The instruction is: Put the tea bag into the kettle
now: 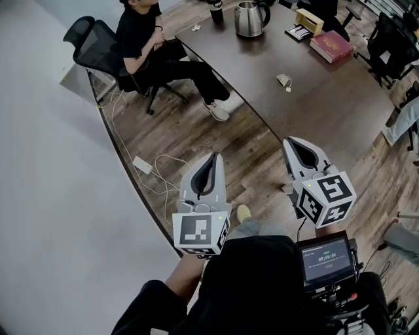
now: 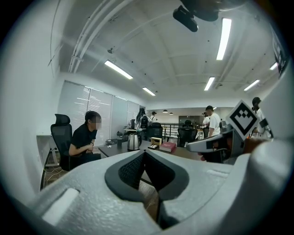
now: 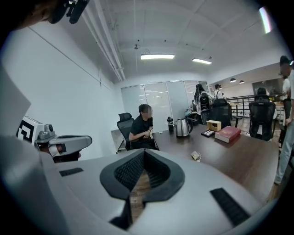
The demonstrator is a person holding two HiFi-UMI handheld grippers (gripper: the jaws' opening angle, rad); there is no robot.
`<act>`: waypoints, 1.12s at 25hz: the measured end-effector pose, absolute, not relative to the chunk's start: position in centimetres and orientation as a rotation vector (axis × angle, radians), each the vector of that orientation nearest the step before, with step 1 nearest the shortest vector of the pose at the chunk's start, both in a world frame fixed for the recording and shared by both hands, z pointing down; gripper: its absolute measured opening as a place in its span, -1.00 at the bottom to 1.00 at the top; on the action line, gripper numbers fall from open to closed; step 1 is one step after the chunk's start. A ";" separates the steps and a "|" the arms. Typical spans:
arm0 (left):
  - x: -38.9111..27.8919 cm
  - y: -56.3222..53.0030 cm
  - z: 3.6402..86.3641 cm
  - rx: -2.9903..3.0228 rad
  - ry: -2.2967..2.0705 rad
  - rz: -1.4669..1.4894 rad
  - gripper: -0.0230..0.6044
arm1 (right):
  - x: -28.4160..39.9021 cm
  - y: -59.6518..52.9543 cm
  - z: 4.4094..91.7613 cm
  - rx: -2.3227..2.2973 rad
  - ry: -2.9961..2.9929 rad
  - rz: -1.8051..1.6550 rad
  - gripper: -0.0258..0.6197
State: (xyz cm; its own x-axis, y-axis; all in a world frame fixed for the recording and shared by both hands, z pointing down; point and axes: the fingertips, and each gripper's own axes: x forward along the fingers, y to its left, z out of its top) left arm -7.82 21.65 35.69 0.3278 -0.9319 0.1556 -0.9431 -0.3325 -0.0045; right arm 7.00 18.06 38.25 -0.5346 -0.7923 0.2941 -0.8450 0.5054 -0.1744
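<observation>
The steel kettle (image 1: 251,18) (image 3: 183,127) (image 2: 133,142) stands at the far end of the dark table (image 1: 308,111). The small tea bag (image 1: 284,81) (image 3: 196,156) lies on the tabletop, nearer me than the kettle. Both grippers hover over the wooden floor, short of the table's near edge and well away from both objects. My left gripper (image 1: 210,165) (image 2: 144,153) has its jaws closed together, empty. To its right, my right gripper (image 1: 296,146) (image 3: 144,153) is likewise shut on nothing and points toward the table.
A red book (image 1: 332,46), a yellow box (image 1: 309,19) and a black cup (image 1: 217,12) share the table's far part. A person (image 1: 154,46) sits in an office chair (image 1: 91,42) at the far left corner. A power adaptor (image 1: 142,164) with cables lies on the floor by the wall.
</observation>
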 end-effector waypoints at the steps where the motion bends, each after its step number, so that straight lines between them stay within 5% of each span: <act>1: -7.9 21.4 35.9 2.494 -1.756 0.199 -0.91 | 6.9 17.9 38.3 1.414 -2.566 0.442 -0.90; 28: -1.8 11.9 35.0 2.487 -1.785 0.290 -0.91 | 12.6 7.9 38.6 1.397 -2.611 0.532 -0.90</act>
State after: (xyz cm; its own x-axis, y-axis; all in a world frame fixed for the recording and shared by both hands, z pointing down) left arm -1.81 11.89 35.05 0.3094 -0.9316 0.1907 -0.9441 -0.3249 -0.0554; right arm 12.64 7.90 38.61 -0.5618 -0.7790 0.2785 -0.8259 0.5085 -0.2437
